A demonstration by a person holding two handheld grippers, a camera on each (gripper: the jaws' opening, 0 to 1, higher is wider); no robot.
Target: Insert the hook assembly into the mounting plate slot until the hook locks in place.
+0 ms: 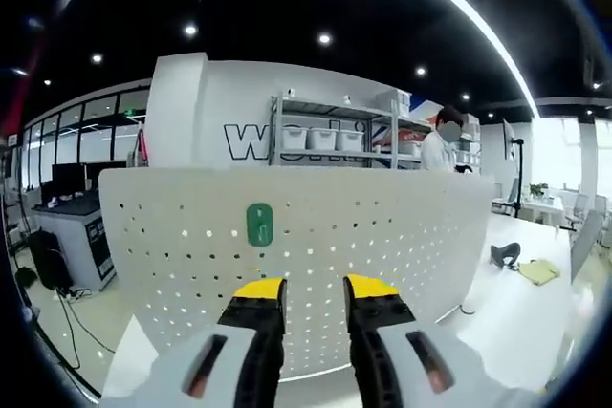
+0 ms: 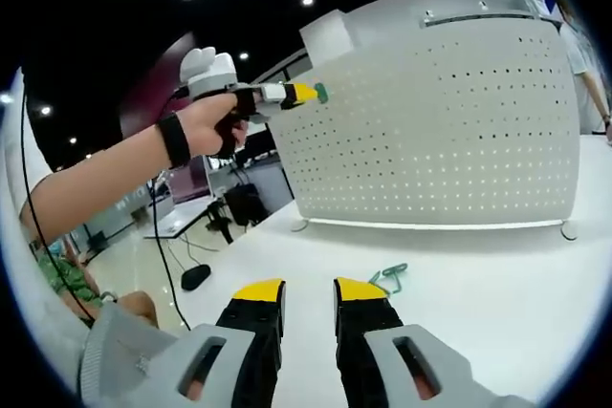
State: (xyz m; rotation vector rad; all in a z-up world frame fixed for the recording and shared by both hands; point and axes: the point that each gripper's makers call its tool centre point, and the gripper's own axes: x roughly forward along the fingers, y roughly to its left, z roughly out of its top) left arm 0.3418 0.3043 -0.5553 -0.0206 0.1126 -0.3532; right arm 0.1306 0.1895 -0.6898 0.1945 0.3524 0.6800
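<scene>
- Ahead of both tools, the white pegboard [image 1: 316, 255] stands upright on the desk [image 2: 497, 284], probably so its holes face the hands.
- Just past the left tool [image 1: 316, 295], whose jaws are spread and bare, a green hook plate [image 1: 259, 224] sits on the board; I judge it is mounted there.
- Beyond the right tool [image 2: 308, 289], likewise spread and bare, a green hook [image 2: 390, 277] lies loose on the desk.
- Shelf bins [image 1: 321, 138] behind: contents unreadable.
</scene>
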